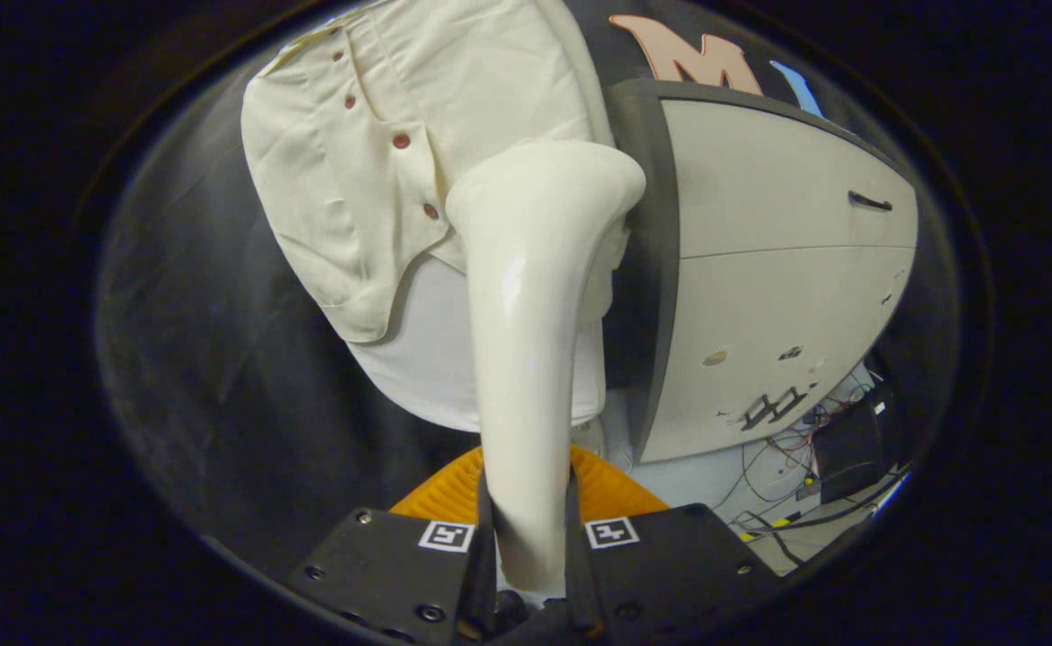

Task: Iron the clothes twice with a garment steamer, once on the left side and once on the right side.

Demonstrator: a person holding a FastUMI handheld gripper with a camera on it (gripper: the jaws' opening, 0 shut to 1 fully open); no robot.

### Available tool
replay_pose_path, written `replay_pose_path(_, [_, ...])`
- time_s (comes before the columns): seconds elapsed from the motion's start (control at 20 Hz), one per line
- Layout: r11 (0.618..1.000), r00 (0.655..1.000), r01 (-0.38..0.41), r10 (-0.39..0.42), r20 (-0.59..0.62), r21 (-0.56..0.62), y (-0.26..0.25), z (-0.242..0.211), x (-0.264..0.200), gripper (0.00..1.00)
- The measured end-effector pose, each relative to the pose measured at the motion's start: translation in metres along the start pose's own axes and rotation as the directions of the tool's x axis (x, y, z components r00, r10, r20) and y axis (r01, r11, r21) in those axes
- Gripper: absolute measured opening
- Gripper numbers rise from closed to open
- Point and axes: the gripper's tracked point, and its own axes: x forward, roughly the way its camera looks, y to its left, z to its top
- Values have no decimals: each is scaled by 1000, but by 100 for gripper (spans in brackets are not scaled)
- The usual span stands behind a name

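Your gripper [526, 529] clamps both fingers on the steamer [526, 305], its head against the shirt [418, 161]: 1 pass seemingly underway, calling next for a steady stroke along the fabric.

Pale cabinet [759, 296] with a dark frame and small dark handle (two door panels), tangled cables [786, 467] and a black box [853, 444] below it

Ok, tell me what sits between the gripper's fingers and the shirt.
Gripper view: the steamer, clamped by the hand-held gripper, spans that stretch, its head against the shirt.
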Motion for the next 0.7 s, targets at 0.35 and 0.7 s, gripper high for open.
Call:
replay_pose_path(0.35, [993, 982, 86, -97, 164, 75, 8, -11, -124, 31])
replay_pose_path(0.7, [985, 924, 136, -165, 345, 106, 2, -16, -249, 31])
